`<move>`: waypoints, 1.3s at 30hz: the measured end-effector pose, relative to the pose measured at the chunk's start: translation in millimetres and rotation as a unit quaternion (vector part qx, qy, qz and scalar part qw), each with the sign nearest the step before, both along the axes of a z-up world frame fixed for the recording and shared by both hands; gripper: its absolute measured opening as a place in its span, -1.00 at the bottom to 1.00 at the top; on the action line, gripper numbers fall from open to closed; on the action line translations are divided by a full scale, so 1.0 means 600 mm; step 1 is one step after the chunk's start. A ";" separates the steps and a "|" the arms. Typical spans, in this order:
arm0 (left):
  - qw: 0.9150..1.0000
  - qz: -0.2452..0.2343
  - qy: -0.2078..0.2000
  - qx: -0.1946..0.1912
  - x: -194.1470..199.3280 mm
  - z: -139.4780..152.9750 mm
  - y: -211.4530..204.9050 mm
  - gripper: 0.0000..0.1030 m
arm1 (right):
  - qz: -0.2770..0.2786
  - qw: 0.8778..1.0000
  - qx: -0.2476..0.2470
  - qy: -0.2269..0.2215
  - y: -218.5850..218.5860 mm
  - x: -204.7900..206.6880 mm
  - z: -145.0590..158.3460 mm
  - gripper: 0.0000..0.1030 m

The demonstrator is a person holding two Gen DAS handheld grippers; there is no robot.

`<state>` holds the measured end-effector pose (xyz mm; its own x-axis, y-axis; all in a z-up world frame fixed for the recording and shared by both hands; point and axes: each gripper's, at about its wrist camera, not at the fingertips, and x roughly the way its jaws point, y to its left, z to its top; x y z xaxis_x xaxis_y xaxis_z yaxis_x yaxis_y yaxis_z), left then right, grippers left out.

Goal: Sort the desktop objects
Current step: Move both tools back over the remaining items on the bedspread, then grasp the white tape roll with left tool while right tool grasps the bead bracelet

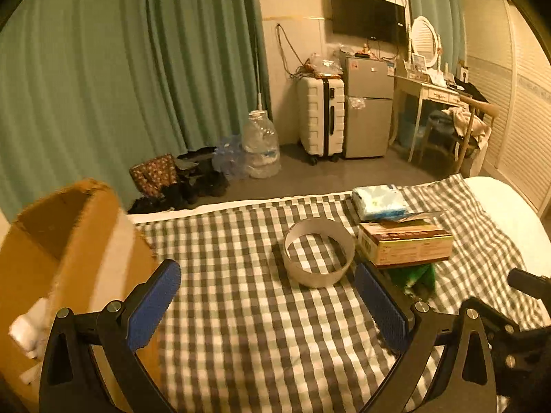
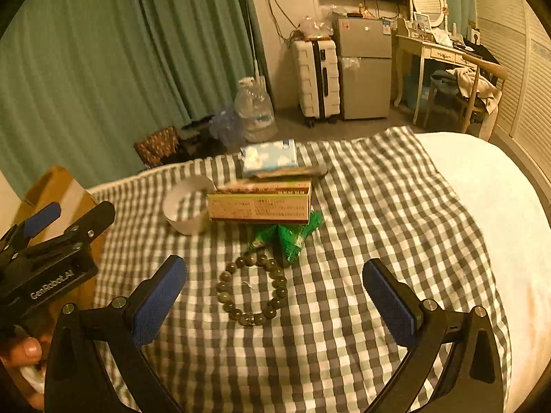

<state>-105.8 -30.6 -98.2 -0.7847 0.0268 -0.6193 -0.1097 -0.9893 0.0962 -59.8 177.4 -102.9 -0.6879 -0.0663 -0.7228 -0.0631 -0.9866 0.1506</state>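
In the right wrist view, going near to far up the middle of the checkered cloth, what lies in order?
Bead bracelet → green mesh bag → tan printed box → blue-and-white tissue pack.

Cloth (image 2: pixel 361 206) under both jaws: grey/white check. Beads (image 2: pixel 253 289) btwn right jaws: dull grey-green. Bag (image 2: pixel 292 241) just beyond them: bright green. Box (image 2: pixel 260 206) past that: tan w/ red edge. Tissue pack (image 2: pixel 268 156) furthest: pale blue, white clouds. Ring (image 1: pixel 318 253) ahead of left jaws: white. Carton (image 1: pixel 51 258) left of them: brown. Pads (image 2: pixel 158 304): blue.
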 end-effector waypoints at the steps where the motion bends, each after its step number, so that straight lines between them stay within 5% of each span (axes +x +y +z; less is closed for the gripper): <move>1: 1.000 0.002 -0.006 -0.001 -0.015 -0.012 0.001 1.00 | 0.002 1.000 0.006 -0.003 -0.002 -0.004 -0.007 0.99; 6: 0.997 0.014 -0.072 -0.030 -0.086 -0.068 0.007 1.00 | 0.017 0.999 0.030 -0.014 -0.008 -0.021 -0.046 0.98; 17: 0.989 0.027 -0.140 -0.040 -0.147 -0.147 0.022 1.00 | 0.028 0.997 0.026 -0.073 0.010 -0.061 -0.137 0.65; 21: 0.992 0.033 -0.120 -0.019 -0.128 -0.154 0.015 0.95 | 0.038 0.996 0.059 -0.058 0.003 -0.051 -0.147 0.65; 24: 0.992 0.006 -0.124 0.005 -0.113 -0.145 0.018 0.35 | 0.037 0.996 0.065 -0.048 0.001 -0.041 -0.153 0.64; 25: 0.992 -0.002 -0.124 0.007 -0.108 -0.143 0.022 -0.05 | 0.037 0.996 0.066 -0.048 0.000 -0.039 -0.153 0.58; 28: 0.993 -0.028 -0.112 -0.008 -0.083 -0.139 0.043 -0.67 | 0.030 0.996 0.070 -0.045 0.003 -0.030 -0.152 0.23; 35: 0.993 -0.025 -0.119 0.006 -0.069 -0.119 0.046 -0.78 | 0.036 0.997 0.056 -0.048 0.016 -0.013 -0.137 -0.77; 39: 0.994 -0.025 -0.104 -0.003 -0.052 -0.088 0.049 -0.82 | 0.034 0.997 0.039 -0.056 0.035 -0.004 -0.125 -0.78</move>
